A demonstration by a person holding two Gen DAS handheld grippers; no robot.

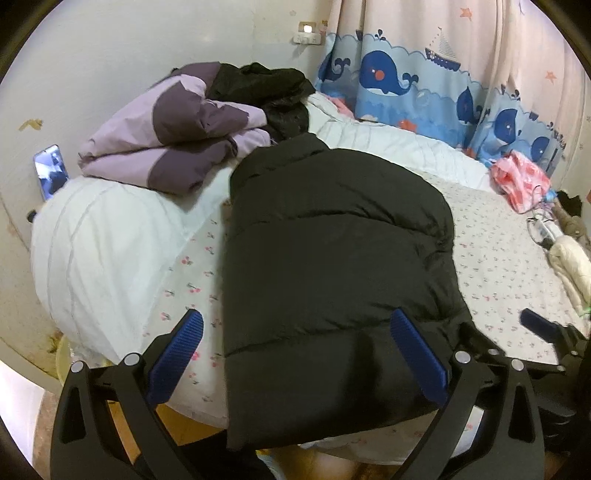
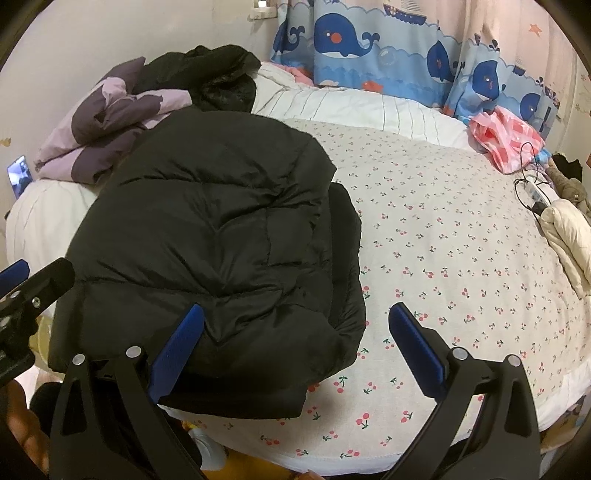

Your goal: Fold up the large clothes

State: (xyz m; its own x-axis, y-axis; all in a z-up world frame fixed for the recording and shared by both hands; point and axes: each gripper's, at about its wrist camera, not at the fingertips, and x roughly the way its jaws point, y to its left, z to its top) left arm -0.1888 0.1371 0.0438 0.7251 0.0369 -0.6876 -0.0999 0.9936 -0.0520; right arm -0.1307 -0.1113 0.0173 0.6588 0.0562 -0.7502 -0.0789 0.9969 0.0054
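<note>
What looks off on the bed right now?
The black puffer jacket hangs off the near edge of the bed, and a sleeve bulges out along its right side. Both grippers, left and right, are open, holding nothing.

You get soft, even indoor light with faint shadows. A small lit wall fixture (image 1: 307, 27) glows overexposed above the bed (image 1: 498, 258). Both views bend hard toward dark circular rims. The black jacket (image 1: 332, 240) swallows detail, and everything reads slightly soft and grainy.
</note>
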